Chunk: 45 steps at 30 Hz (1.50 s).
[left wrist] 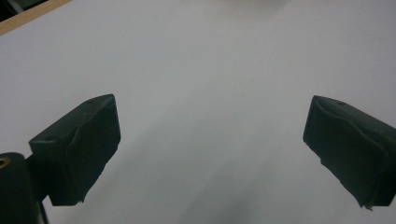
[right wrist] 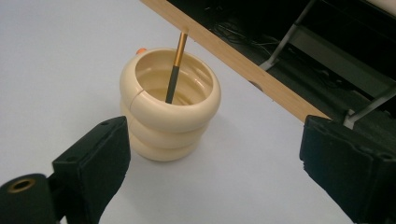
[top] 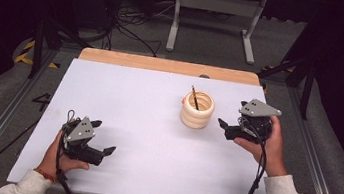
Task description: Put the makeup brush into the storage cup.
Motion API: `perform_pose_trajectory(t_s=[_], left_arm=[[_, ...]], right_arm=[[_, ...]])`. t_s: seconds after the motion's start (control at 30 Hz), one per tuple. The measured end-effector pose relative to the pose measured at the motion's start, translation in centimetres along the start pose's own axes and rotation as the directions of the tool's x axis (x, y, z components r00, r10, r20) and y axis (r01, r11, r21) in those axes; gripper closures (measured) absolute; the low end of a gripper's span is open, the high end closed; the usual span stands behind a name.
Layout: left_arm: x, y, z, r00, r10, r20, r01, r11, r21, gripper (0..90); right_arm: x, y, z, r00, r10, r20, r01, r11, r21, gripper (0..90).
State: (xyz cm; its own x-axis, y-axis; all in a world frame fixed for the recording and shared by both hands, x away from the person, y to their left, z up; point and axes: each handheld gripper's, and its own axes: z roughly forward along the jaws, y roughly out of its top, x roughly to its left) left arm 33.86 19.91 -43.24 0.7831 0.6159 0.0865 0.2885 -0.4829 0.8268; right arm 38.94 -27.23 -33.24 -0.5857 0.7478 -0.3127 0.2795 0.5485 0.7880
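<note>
From the high view I read the cream, ribbed, ring-stacked holder (top: 197,110) standing at about one o'clock from the middle of the white tabletop (top: 146,124), with a slim black-and-gold stick (top: 194,98) leaning inside it; its lower end is hidden by the holder's wall, and I cannot tell what kind of tool it is. My right gripper (top: 227,126) sits just beside the holder at its three o'clock, jaws apart and empty. The right gripper view brings the holder (right wrist: 170,112) and the stick (right wrist: 176,70) close, between my spread jaws but beyond them, and shows a small orange bit (right wrist: 140,50) behind the rim, too hidden to name. My left gripper (top: 103,137) rests at seven o'clock, well apart, jaws wide over bare tabletop.
</note>
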Motion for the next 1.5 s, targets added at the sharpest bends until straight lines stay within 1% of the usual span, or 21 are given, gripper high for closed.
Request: perform_pose_trajectory(t_s=[0.13, 0.4, 0.5, 0.6, 0.7, 0.77, 0.83, 0.87, 0.93, 0.97, 1.0, 1.03, 1.13, 1.2, 1.33, 1.43, 1.5], left_arm=[[0.0, 0.0, 0.0, 1.0, -0.002, 0.004, 0.002, 1.0, -0.006, 4.9], [0.0, -0.1, 0.0, 1.0, -0.002, 0.006, 0.002, 1.0, -0.002, 4.9], [0.0, -0.1, 0.0, 1.0, 0.002, 0.007, -0.002, 1.0, -0.004, 4.9], [-0.1, 0.0, 0.0, 1.0, 0.001, 0.003, -0.001, 1.0, -0.008, 4.9], [-0.1, -0.1, 0.0, 1.0, 0.0, 0.003, 0.0, 1.0, -0.007, 4.9], [-0.1, -0.1, 0.0, 1.0, 0.002, 0.002, -0.002, 1.0, -0.007, 4.9], [-0.1, -0.1, 0.0, 1.0, 0.0, 0.003, 0.0, 1.0, -0.007, 4.9], [-0.1, -0.1, 0.0, 1.0, 0.0, 0.002, 0.0, 1.0, -0.006, 4.9], [0.0, -0.1, 0.0, 1.0, 0.001, 0.001, -0.001, 1.0, -0.006, 4.9], [-0.1, -0.1, 0.0, 1.0, 0.001, 0.001, -0.001, 1.0, -0.007, 4.9], [-0.1, -0.1, 0.0, 1.0, 0.002, 0.0, -0.002, 1.0, -0.006, 4.9], [-0.1, -0.1, 0.0, 1.0, 0.002, 0.001, -0.002, 1.0, -0.006, 4.9], [-0.1, -0.1, 0.0, 1.0, 0.001, 0.0, -0.001, 1.0, -0.006, 4.9], [-0.1, 0.0, 0.0, 1.0, 0.004, 0.001, -0.004, 1.0, -0.005, 4.9], [-0.2, 0.0, 0.0, 0.9999, 0.013, 0.001, -0.013, 0.9999, -0.004, 4.9], [-0.3, 0.0, 0.0, 0.9999, 0.012, 0.001, -0.012, 0.9999, -0.004, 4.9], [-0.3, 0.0, 0.0, 0.9999, 0.014, -0.003, -0.015, 0.9999, -0.002, 4.9]], right_arm=[[0.2, -0.4, -0.5, 1.0, -0.005, 0.002, 0.005, 1.0, -0.013, 9.2], [0.4, -1.6, -0.9, 1.0, 0.005, 0.004, -0.005, 1.0, -0.023, 9.1], [0.5, -2.1, -1.0, 0.9999, 0.008, 0.007, -0.008, 1.0, -0.019, 9.2], [0.6, -2.5, -1.1, 0.9998, -0.005, 0.02, 0.006, 1.0, -0.007, 9.4], [0.7, -2.8, -1.4, 0.9999, 0.003, 0.014, -0.003, 1.0, -0.014, 9.4], [0.7, -3.1, -1.5, 0.9997, -0.003, 0.023, 0.004, 1.0, -0.012, 9.6], [0.8, -3.5, -1.5, 0.9998, -0.001, 0.019, 0.001, 1.0, -0.004, 9.8], [0.8, -3.7, -1.5, 0.9997, -0.002, 0.024, 0.002, 1.0, -0.001, 9.9], [0.9, -4.0, -1.5, 0.9999, 0.004, 0.016, -0.003, 1.0, 0.0, 9.9], [0.9, -4.2, -1.5, 0.9999, 0.002, 0.015, -0.002, 1.0, 0.001, 9.9], [0.9, -4.3, -1.5, 0.9997, -0.009, 0.022, 0.009, 1.0, 0.002, 9.9], [1.0, -4.5, -1.6, 0.9995, -0.011, 0.029, 0.011, 1.0, 0.002, 10.0], [1.0, -5.0, -1.6, 0.9998, -0.005, 0.017, 0.005, 1.0, 0.001, 9.9], [1.2, -5.4, -1.6, 0.9993, -0.02, 0.031, 0.019, 1.0, 0.017, 9.7], [1.3, -5.9, -1.8, 0.9994, -0.015, 0.032, 0.015, 1.0, 0.009, 9.7], [1.4, -6.3, -2.0, 0.9994, -0.013, 0.034, 0.013, 1.0, 0.002, 9.7], [1.4, -6.5, -2.1, 0.9996, -0.008, 0.028, 0.007, 1.0, 0.008, 9.6]])
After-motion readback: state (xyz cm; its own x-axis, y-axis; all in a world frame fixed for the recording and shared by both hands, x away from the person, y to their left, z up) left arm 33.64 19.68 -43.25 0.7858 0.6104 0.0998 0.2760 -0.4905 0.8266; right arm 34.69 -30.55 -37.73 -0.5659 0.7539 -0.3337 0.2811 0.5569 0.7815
